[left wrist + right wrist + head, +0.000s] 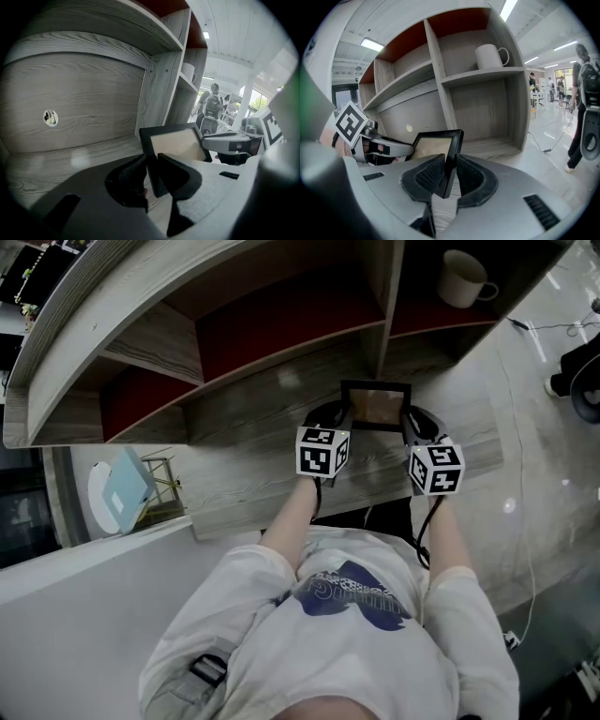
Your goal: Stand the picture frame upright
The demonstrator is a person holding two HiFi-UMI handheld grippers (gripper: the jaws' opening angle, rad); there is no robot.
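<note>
Left gripper [339,420] [151,161]: fingers [133,176] partly closed, clamped on the left side rail of the picture frame [375,407] [178,145]; rail sits straight between the two pads.
Right gripper [412,424] [450,164]: fingers [430,176] same narrow gap, clamped on the frame's right side rail; black edge runs up between the pads.
So the frame is held on both sides, one gripper each; marker cubes [322,451] [436,468] sit just behind, towards the person.
Frame position: over the wood-grain tabletop [253,474], in front of the shelf unit [234,334], roughly in line with the vertical divider [382,306]; it is tilted back, beige face angled up and towards the person, top edge nearer the shelf; not upright.
Can't tell whether the bottom edge touches the tabletop.
White mug [464,279] [490,56] stands on the upper right shelf, well apart from the frame.
</note>
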